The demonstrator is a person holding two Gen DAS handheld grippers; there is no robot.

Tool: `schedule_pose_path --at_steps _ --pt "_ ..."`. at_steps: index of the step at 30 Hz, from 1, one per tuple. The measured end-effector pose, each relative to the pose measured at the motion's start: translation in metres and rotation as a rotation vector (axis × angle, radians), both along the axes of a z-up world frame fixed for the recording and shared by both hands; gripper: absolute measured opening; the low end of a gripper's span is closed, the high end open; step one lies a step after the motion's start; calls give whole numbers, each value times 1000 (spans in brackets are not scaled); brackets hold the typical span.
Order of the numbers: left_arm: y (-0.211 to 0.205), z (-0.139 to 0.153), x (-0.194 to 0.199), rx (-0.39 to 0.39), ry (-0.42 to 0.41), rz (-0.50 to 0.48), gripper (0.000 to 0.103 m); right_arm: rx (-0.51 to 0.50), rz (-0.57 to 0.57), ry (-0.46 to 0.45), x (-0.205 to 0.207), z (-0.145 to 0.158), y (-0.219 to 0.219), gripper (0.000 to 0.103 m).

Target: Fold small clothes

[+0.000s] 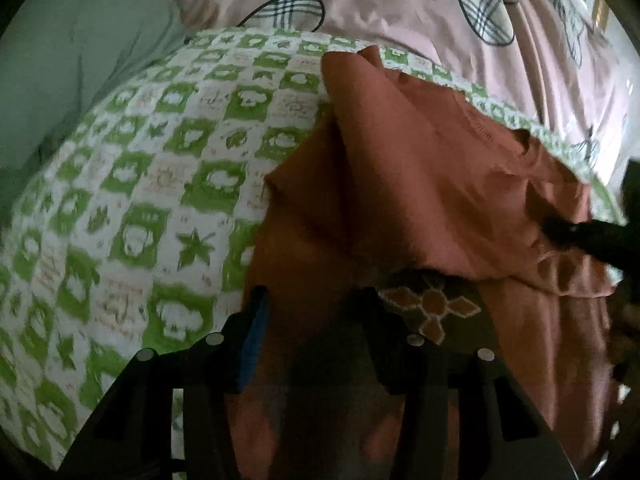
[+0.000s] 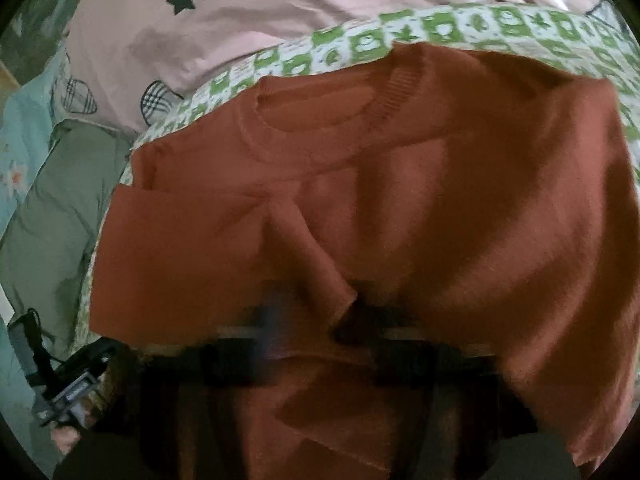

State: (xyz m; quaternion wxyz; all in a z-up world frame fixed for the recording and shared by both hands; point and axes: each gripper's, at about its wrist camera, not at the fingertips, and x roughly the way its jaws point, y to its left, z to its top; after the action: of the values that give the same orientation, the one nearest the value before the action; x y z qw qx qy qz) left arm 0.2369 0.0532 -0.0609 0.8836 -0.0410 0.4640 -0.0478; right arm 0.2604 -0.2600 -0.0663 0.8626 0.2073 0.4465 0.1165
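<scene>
The rust-orange top (image 2: 400,184) lies on a green-and-white checked cloth (image 1: 160,152) spread over a pink bedcover (image 1: 360,4) on a bed. In the right wrist view it fills the middle of the frame, with its ribbed neckline (image 2: 320,100) toward the top and its long axis running from there down toward the camera.

The right gripper (image 2: 320,320) sits at the lower centre, blurred. Its fingers appear pressed together on a raised fold of the fabric, a ridge that climbs to the upper left from between them.

In the left wrist view the top occupies the right half of the frame, one flap already turned over onto the body. The left gripper (image 1: 316,312) is at the bottom centre, fingers spread and clasping nothing, with orange cloth directly below and ahead and a pale flower motif (image 1: 432,308) just right of the gap. Both grippers are at the near hem; the right one looks the nearer to a working hold.

The lower hem is hidden under both tools. The top's right edge is cut off by the lens rim, and motion blur smears the right fingers.
</scene>
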Motion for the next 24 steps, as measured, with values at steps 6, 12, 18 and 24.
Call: schedule_pose_path --at_steps 6,12,18,24 --pt "0 -3 29 41 -19 64 47 68 -115 -189 -50 69 -53 8" --pt "18 -3 59 -4 -29 171 40 53 -252 -107 -67 44 -106 8" --pt "46 -5 49 -137 -61 298 40 82 -240 -91 -79 21 -100 8" --pt "50 -8 44 -178 -67 310 40 62 -227 -140 -79 26 -89 8"
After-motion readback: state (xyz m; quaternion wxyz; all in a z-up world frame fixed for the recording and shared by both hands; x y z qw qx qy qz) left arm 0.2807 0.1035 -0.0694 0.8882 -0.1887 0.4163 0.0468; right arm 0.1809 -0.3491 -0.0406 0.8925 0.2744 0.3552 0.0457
